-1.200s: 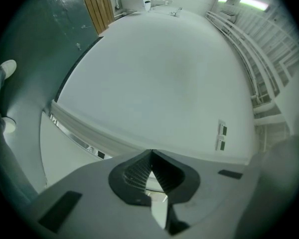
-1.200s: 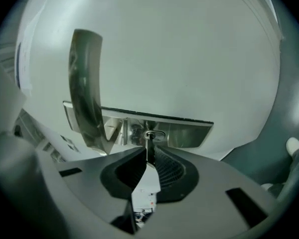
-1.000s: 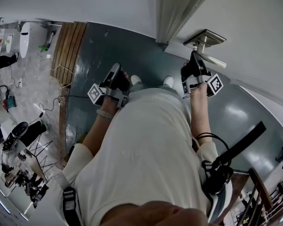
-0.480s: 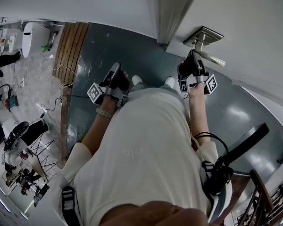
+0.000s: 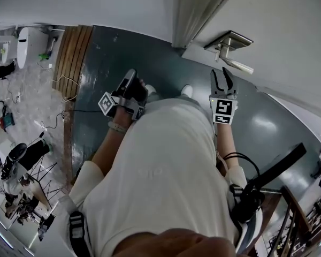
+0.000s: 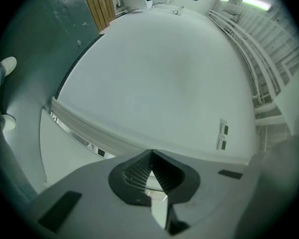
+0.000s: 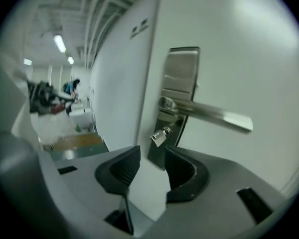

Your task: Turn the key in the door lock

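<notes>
A silver key point(image 7: 160, 136) sticks out of the lock below the lever handle point(image 7: 214, 116) on the metal lock plate point(image 7: 181, 78) of the white door point(image 5: 289, 31). My right gripper point(image 5: 220, 75) hangs a short way back from the handle point(image 5: 238, 66). Its jaws have just been opening and now stand apart. In the right gripper view the key lies just beyond the right gripper point(image 7: 152, 154), with nothing between the pads. My left gripper point(image 5: 129, 79) is held level to the left, away from the door. In its own view the left gripper point(image 6: 151, 156) is shut on nothing and faces a bare white wall.
The door frame edge point(image 5: 195, 9) stands left of the lock plate. Below is dark green floor point(image 5: 101, 63), with a wooden strip point(image 5: 75, 58) and cluttered equipment point(image 5: 21, 159) at the far left. The person's shoes point(image 5: 150, 90) are near the door. A railing point(image 5: 294, 218) is at lower right.
The right gripper was shut at the lock under the handle. It has opened and drawn back from the door, turning its marker cube face-up. The left gripper has stayed put.
</notes>
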The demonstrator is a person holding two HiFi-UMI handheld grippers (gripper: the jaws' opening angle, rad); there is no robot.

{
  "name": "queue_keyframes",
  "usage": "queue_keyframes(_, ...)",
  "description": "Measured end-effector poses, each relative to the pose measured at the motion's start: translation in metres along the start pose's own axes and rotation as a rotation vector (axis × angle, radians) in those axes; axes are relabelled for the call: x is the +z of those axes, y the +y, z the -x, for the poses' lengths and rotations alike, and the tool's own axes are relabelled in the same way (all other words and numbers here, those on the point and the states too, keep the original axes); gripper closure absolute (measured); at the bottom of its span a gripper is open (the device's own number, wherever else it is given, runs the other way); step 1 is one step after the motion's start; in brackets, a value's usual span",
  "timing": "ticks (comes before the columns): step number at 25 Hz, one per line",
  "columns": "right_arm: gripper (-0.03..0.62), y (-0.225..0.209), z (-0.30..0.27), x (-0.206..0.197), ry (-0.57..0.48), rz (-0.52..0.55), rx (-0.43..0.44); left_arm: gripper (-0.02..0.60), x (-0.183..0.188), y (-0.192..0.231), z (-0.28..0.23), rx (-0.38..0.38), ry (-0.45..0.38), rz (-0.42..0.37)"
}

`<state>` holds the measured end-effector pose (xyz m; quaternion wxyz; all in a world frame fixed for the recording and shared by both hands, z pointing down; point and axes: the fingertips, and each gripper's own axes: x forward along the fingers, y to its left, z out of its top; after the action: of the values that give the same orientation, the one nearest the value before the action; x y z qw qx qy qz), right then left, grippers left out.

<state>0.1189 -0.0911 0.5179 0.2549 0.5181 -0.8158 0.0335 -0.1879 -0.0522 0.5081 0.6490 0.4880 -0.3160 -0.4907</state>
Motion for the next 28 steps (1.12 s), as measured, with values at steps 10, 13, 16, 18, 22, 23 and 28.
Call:
queue_keyframes(10, 0.465, -0.019, -0.044, 0.001, 0.065, 0.439, -0.279, 0.574, 0.009, 0.005, 0.001, -0.015, -0.013, -0.005)
queue_keyframes(13, 0.485, -0.023, -0.052, 0.001, 0.068, 0.401, -0.299, 0.574, 0.012, 0.007, 0.003, -0.014, -0.023, -0.001)
queue_keyframes(16, 0.518, -0.024, -0.054, 0.002, 0.048, 0.350, -0.332, 0.574, 0.013, 0.006, 0.004, -0.016, -0.027, 0.001)
queue_keyframes(18, 0.525, -0.026, -0.053, 0.001, 0.035, 0.277, -0.336, 0.574, 0.012, 0.007, 0.004, -0.016, -0.027, 0.001)
queue_keyframes(22, 0.525, -0.029, -0.054, 0.003, 0.007, 0.103, -0.288, 0.574, 0.011, 0.006, 0.005, -0.017, -0.031, 0.004)
queue_keyframes(23, 0.525, -0.030, -0.054, 0.004, -0.009, 0.037, -0.268, 0.574, 0.010, 0.006, 0.006, -0.017, -0.032, 0.005)
queue_keyframes(28, 0.528, -0.029, -0.057, -0.003, -0.047, -0.256, -0.173, 0.574, 0.010, 0.011, 0.008, -0.014, -0.034, 0.005)
